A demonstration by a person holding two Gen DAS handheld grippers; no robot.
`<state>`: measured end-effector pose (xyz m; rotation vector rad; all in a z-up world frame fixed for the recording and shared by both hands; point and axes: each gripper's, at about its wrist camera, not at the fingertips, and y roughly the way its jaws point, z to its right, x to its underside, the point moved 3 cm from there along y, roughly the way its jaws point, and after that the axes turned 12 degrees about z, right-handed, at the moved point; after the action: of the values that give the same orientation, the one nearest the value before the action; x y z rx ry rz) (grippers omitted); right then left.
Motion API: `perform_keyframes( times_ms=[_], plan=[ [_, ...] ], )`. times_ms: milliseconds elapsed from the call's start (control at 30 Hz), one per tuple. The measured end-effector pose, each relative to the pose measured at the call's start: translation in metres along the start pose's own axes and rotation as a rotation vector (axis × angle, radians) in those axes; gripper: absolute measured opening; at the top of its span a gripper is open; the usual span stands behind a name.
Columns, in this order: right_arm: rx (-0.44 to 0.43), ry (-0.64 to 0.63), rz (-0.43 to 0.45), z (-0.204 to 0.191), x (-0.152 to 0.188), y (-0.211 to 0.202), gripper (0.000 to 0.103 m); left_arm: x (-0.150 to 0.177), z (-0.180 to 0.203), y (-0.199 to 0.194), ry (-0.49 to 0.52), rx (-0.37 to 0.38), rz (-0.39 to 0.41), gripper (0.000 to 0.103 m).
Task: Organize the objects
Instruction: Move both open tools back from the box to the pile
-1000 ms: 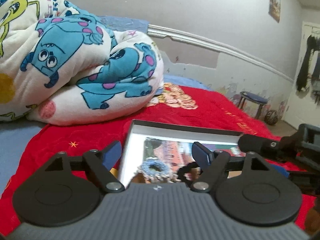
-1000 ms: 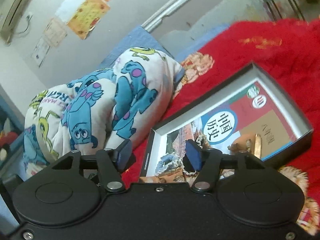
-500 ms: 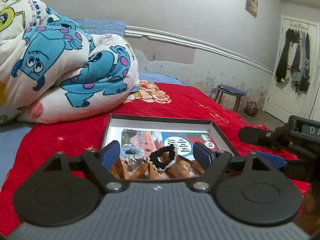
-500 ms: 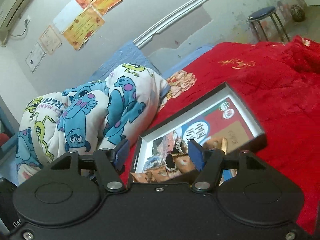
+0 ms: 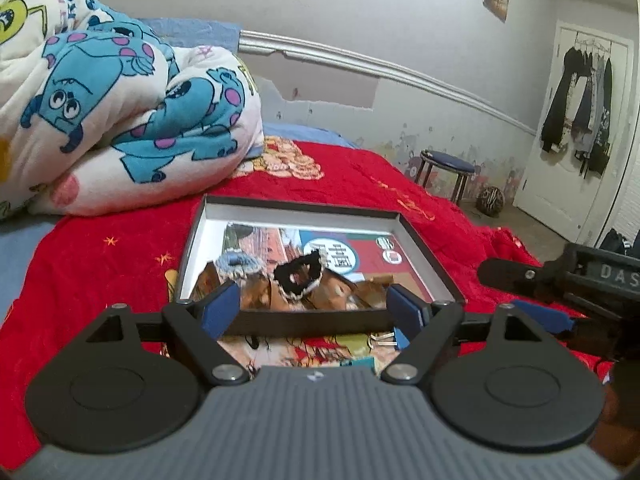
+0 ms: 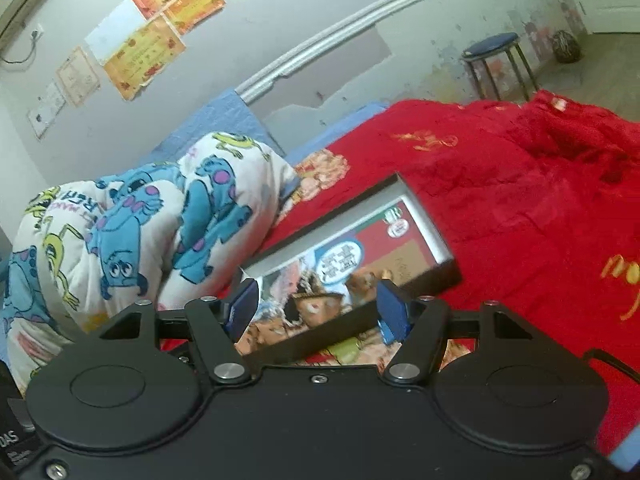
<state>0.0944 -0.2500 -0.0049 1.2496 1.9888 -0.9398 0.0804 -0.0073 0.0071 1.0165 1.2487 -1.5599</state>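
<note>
Left wrist view: shallow black box (image 5: 320, 322) on red bedspread (image 5: 100, 264), holding a book, a black scrunchie (image 5: 299, 278) and a blue one (image 5: 240, 261). Left gripper (image 5: 316, 312) wide open, empty; right gripper (image 6: 316, 310) partly open, empty. Scrunchies look soft and light; pinch across the band.

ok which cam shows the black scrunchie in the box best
The left wrist view. There the black fabric scrunchie with pale trim lies clear of both tool fingers, its ring shape plain, inside the shallow black box. In the right wrist view that spot is blurred and I cannot pick it out.
</note>
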Motion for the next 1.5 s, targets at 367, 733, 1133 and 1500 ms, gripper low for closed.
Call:
perform_keyframes(
  times_ms=[367,733,1133,1500],
  plan=[
    [0.006,0.028,0.001,0.009,-0.011,-0.004,0.064,0.003,0.012,0.001,0.046,0.019,-0.014,0.088],
    [0.074,0.037,-0.121,0.02,0.004,0.021,0.056,0.027,0.022,0.013,0.105,0.08,-0.162,0.084],
    [0.162,0.049,-0.247,0.036,0.032,0.054,0.05,0.059,0.012,0.048,0.057,0.007,-0.322,0.054],
    [0.154,0.035,-0.286,0.033,0.041,0.06,0.05,0.049,0.006,0.041,0.093,-0.049,-0.292,0.015]
  ],
)
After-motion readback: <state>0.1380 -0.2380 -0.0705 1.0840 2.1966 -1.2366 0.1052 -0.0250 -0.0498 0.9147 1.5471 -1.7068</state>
